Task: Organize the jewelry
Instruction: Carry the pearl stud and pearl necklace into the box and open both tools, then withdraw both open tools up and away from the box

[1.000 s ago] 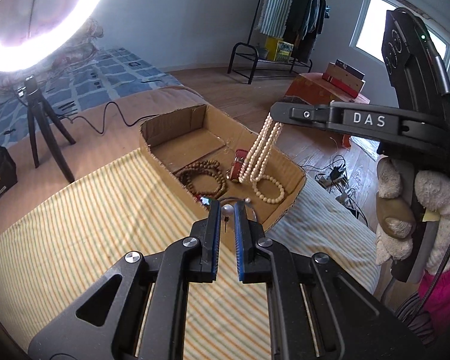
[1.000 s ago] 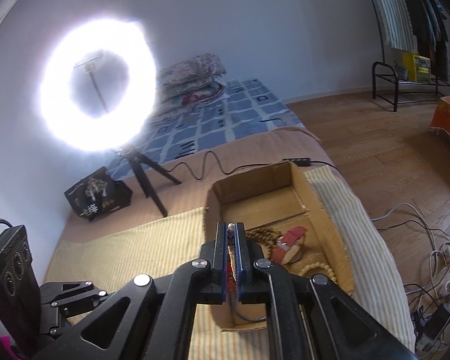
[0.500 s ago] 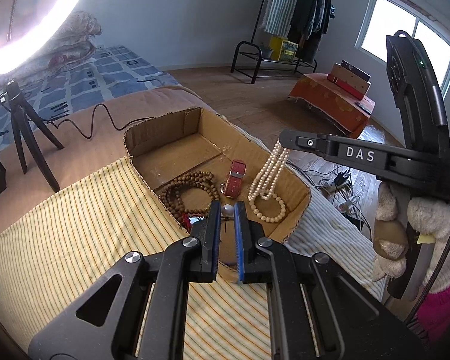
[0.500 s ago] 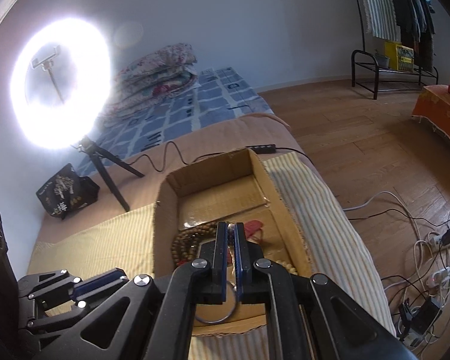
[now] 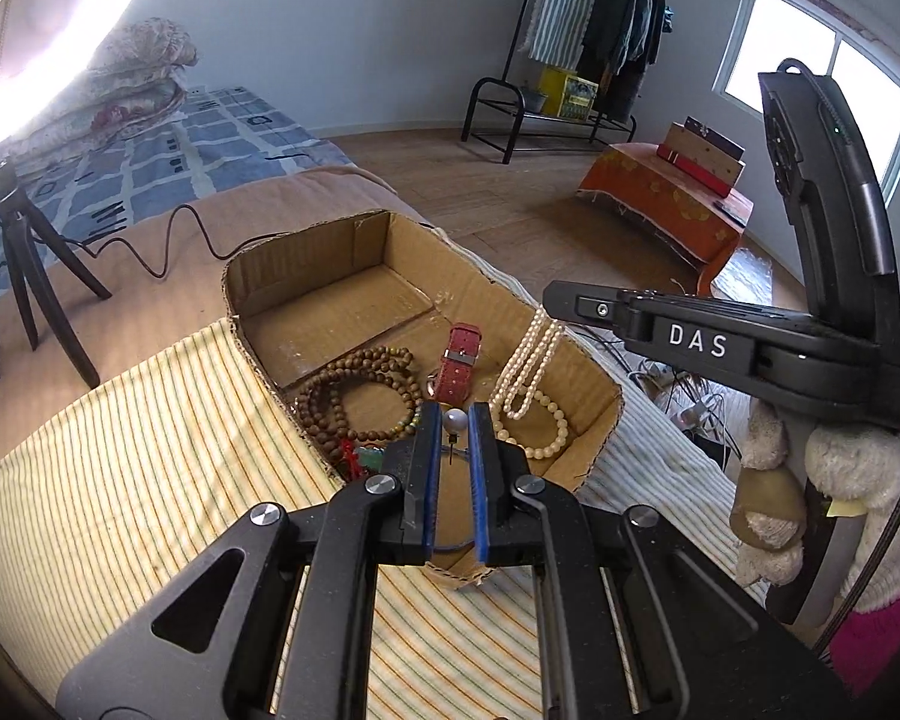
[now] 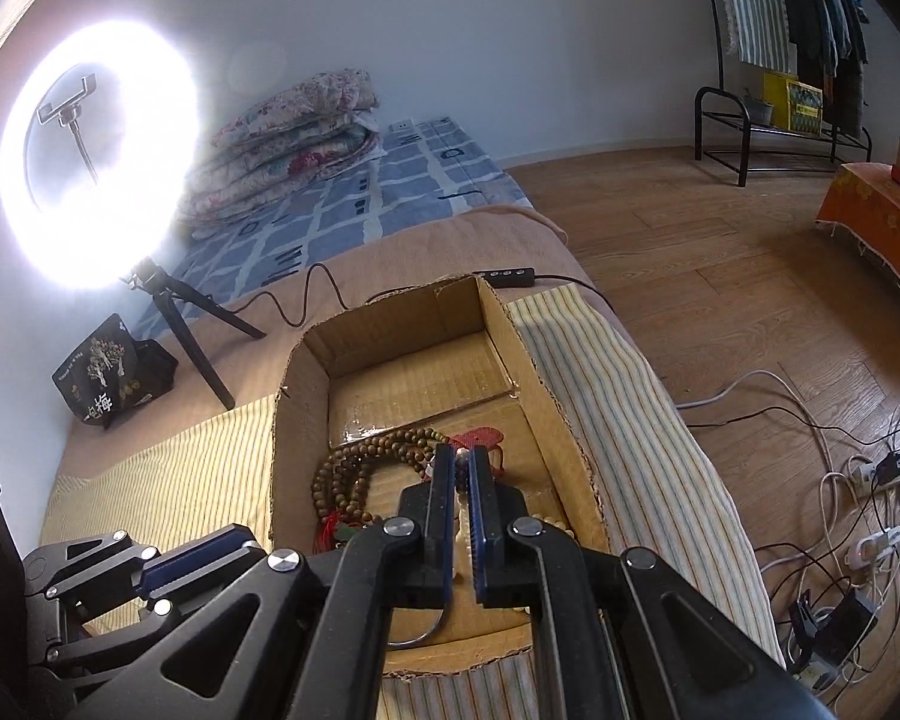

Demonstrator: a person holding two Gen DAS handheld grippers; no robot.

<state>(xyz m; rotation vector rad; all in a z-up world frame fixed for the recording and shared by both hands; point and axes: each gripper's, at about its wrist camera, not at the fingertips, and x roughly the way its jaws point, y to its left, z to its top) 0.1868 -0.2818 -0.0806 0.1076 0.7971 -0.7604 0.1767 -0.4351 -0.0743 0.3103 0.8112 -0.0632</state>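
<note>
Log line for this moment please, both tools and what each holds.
left tool: shut on pearl pin | right tool: shut on pearl necklace, hanging into cardboard box | in box: wooden beads, red strap

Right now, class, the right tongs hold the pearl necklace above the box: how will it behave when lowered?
The pearl necklace hangs in limp loops from the right tongs, so it is probably floppy and will pile up. It may tangle with the cream bead bracelet below.

- I see a white pearl necklace (image 5: 531, 367) hanging in loops from my right gripper (image 5: 555, 305) into the cardboard box (image 5: 306, 267).
- Brown wooden beads (image 5: 360, 396) lie coiled on its floor, beside a red strap (image 5: 459, 363).
- My left gripper (image 5: 455, 420) pinches a grey pearl pin (image 5: 455, 420).
</note>
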